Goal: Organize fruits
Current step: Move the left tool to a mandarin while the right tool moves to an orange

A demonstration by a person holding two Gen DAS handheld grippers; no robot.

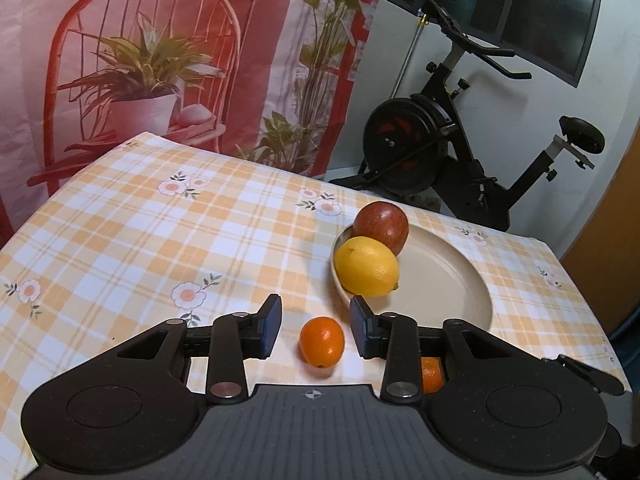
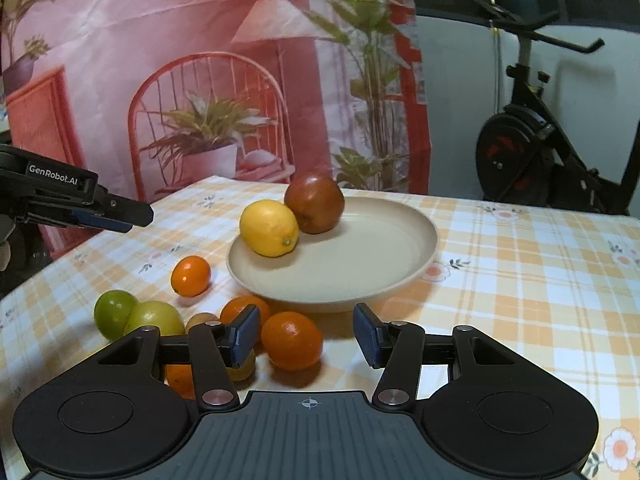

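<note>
Fruit-sorting is just getting going: lemon and apple are sitting on the plate, while both released claws, left and right, are hanging empty over the oranges and limes crowding the table.

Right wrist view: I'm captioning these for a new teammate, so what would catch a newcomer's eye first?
Probably the beige plate mid-table, holding a yellow lemon touching a red apple at its far left edge. Next, the loose fruit on the checked tablecloth in front of the plate: oranges, a small orange apart from them, and green limes at the left. Behind hangs a pink backdrop printed with a chair and plants.
</note>
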